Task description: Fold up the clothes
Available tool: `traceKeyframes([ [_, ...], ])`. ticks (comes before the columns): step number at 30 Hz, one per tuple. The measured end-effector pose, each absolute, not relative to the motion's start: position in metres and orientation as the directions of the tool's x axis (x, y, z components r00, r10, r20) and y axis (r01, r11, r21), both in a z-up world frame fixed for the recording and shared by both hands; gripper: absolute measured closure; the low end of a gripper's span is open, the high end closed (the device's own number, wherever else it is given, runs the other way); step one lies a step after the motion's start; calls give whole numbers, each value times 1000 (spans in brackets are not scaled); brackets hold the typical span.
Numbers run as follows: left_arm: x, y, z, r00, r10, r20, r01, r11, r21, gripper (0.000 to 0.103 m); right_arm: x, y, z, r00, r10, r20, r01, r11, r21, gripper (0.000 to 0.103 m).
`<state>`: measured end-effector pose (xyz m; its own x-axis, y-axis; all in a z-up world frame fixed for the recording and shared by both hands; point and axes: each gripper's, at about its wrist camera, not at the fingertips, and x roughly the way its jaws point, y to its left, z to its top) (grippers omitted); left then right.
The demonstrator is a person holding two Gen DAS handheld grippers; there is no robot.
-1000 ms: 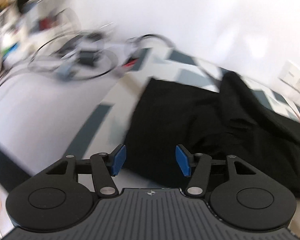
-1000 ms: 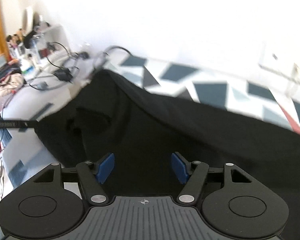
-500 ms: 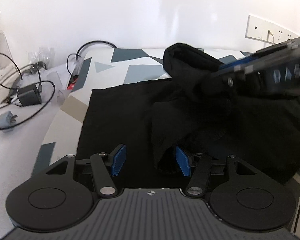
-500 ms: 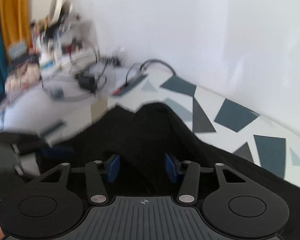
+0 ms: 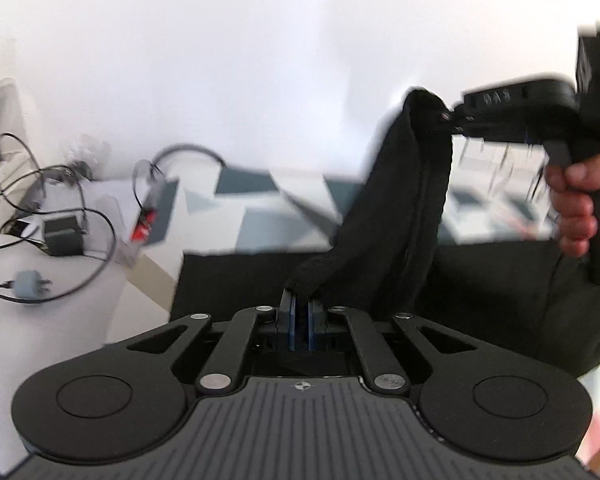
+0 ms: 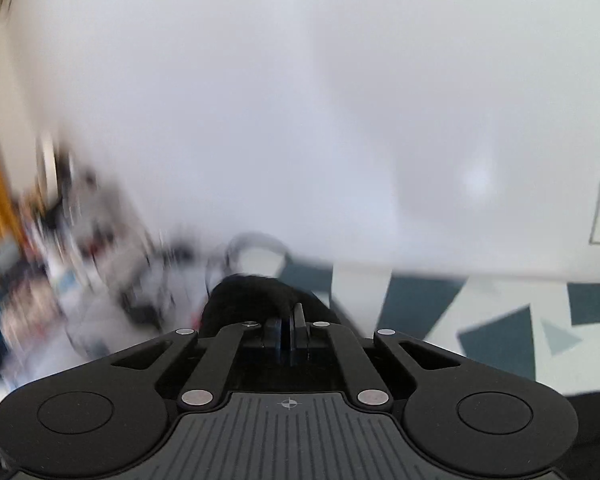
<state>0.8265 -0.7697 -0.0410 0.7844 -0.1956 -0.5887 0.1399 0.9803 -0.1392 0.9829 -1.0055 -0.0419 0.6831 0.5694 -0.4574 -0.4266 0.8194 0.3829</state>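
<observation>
From the left edge of the worktop point(image 5: 79, 280) I see a tangle of cables point(image 5: 59, 200), a dark power adapter point(image 5: 61, 236) and a loose plug point(image 5: 29, 283), all close to where cloth could sweep. That is my first worry: if I swing the lifted part leftward, a trailing hem could drag those cables or knock the adapter off.

Next along, my left claw point(image 5: 301, 316) is clenched on a bunched bit of the black garment point(image 5: 400, 216), blue pads pressed nearly together with only fabric between them. From there the cloth rises steeply as a twisted band up to my right claw point(image 5: 446, 118), which the left view shows pinching the top of the band, high above the patterned cloth point(image 5: 259, 216) covering the worktop. The right view agrees: the right claw point(image 6: 289, 332) is closed on a dark wad, pads almost touching. The rest of the garment lies spread on the worktop below, toward its right and near edges.

My second worry is the grip itself: both claws hold thick bunches rather than a clean edge, so I judge layers may slip out unevenly, or the band may stay twisted and lay down as a crooked fold. The hand point(image 5: 572, 208) on the right handle is near the hanging cloth, so a snag there is possible too.
</observation>
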Motion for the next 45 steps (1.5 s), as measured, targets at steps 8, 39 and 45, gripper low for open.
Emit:
traceKeyframes([
  [8, 780, -805, 35, 802, -223, -554, 92, 963, -254, 97, 976, -1064, 5, 670, 690, -273, -494, 690, 529, 100],
  [39, 772, -800, -100, 785, -246, -568, -267, 694, -669, 97, 1058, -1027, -88, 556, 571, -604, -430, 819, 379, 101],
  [45, 794, -724, -138, 743, -147, -653, -417, 662, -623, 97, 1055, -882, -152, 451, 561, -695, -483, 808, 338, 101],
])
